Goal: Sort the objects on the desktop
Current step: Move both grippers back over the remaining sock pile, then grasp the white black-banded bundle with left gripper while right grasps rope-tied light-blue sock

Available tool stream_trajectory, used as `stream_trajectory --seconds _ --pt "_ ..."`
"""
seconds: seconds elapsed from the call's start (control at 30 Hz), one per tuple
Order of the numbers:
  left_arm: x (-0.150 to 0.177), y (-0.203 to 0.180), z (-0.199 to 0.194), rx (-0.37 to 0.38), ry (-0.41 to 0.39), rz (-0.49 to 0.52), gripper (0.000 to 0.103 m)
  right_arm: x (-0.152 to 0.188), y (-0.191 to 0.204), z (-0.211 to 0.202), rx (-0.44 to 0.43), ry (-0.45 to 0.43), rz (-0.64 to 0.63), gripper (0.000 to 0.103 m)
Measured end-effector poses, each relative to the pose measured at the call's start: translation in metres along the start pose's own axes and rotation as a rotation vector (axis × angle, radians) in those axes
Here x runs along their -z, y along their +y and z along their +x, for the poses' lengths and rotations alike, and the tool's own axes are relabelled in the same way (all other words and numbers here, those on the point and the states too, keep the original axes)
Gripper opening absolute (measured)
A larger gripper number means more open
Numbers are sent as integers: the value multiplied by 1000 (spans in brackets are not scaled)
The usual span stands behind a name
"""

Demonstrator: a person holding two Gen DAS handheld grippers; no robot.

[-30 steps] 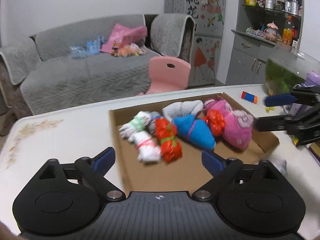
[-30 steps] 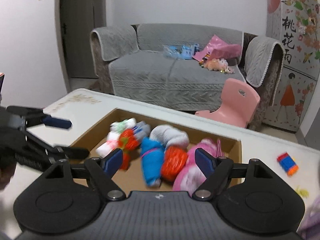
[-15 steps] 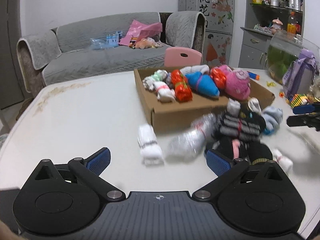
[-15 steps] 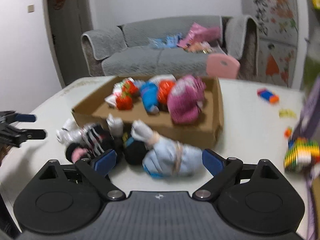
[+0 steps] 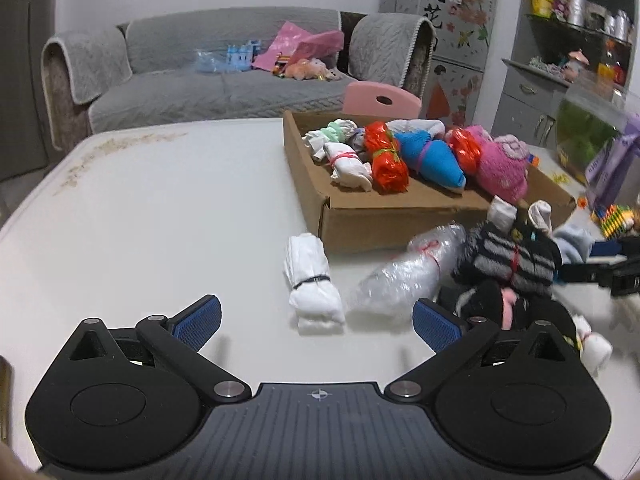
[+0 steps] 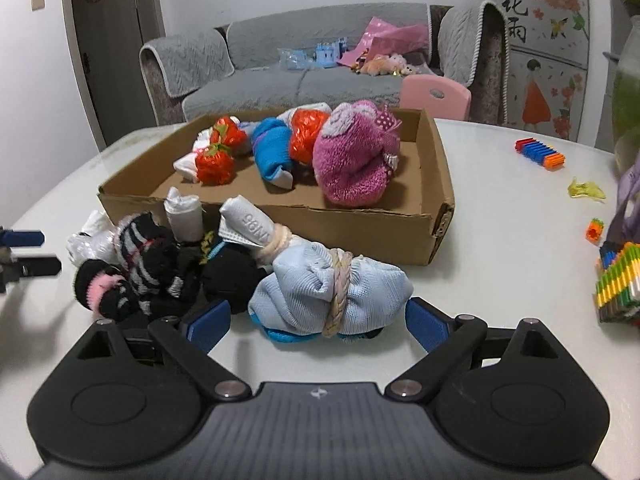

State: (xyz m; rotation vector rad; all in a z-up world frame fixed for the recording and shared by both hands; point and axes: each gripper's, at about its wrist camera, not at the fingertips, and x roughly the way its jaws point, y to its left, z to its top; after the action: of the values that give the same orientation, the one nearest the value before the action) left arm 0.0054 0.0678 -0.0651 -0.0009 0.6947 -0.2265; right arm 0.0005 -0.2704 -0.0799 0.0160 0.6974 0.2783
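A cardboard box (image 5: 372,224) (image 6: 280,220) on the white table holds several bundled socks: red, blue, white and a pink fluffy one (image 6: 352,160). In front of it lie loose bundles: a white roll (image 5: 314,284), a clear plastic-wrapped one (image 5: 404,276), a black striped one (image 5: 508,256) (image 6: 148,256) and a light blue one (image 6: 332,288). My left gripper (image 5: 316,322) is open and empty, just short of the white roll. My right gripper (image 6: 318,322) is open and empty, its fingers either side of the light blue bundle's near end.
Small colourful toy blocks (image 6: 540,154) (image 6: 618,280) lie on the table to the right. A pink chair (image 5: 382,100) and a grey sofa (image 5: 224,80) stand behind the table. The right gripper's tips show in the left wrist view (image 5: 600,260).
Both grippers have pulled back from over the box and dropped low near the table's front, facing the loose bundles. Both stay open.
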Motion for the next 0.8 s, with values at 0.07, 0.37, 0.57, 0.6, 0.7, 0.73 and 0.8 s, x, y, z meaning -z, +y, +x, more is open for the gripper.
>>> stream_trajectory --seconds 0.07,0.37,0.57,0.6,0.7,0.73,0.8 --pt "-4 1 4 -4 -3 2 103 1 0 2 5 0 -4 96" --pt "-11 13 11 -1 -9 -62 102 2 -3 5 9 8 -20 98" --pt "-26 22 4 8 -80 -141 103 1 -2 3 3 -3 -20 98" --pt "-30 21 10 -4 -68 -138 103 0 -1 4 3 0 -19 98" --pt "-36 17 31 -33 -6 -132 102 -1 -1 5 0 2 -15 98" --pt "-36 17 36 -41 5 -132 102 -1 -1 6 0 5 -15 98" --pt "-35 15 44 -61 27 -139 102 -1 -1 7 0 7 -11 98"
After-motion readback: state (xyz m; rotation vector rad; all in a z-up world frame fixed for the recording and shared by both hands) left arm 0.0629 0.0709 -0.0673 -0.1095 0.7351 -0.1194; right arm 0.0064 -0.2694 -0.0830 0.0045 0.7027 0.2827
